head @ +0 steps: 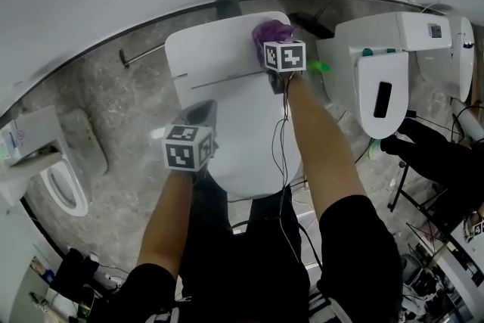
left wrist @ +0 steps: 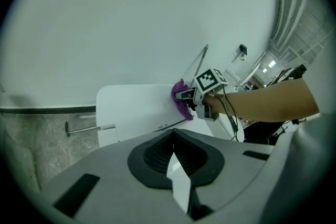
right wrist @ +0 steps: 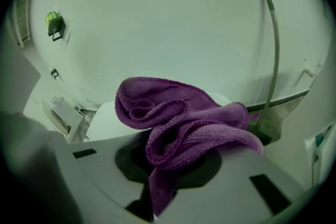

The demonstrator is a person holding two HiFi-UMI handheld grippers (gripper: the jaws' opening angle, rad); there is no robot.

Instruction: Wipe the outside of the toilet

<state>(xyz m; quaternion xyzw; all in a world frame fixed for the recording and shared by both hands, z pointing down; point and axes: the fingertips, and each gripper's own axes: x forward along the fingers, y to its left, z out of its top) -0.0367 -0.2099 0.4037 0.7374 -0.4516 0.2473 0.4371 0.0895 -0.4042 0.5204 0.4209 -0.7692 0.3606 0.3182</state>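
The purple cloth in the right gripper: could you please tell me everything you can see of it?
The purple cloth is soft, ribbed fabric, bunched into loose folds. The right gripper has its jaws shut on it, one end hanging down between them. In the head view it lies against the rear top of the white toilet, at its far right corner, near the wall.

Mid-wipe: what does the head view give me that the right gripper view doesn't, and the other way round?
Head view only: the left gripper at the white toilet's left edge, the right gripper seen from outside, and a second toilet to the right. Right gripper view only: its fingers shut on the folds of the purple cloth. Both: the cloth and the white toilet.
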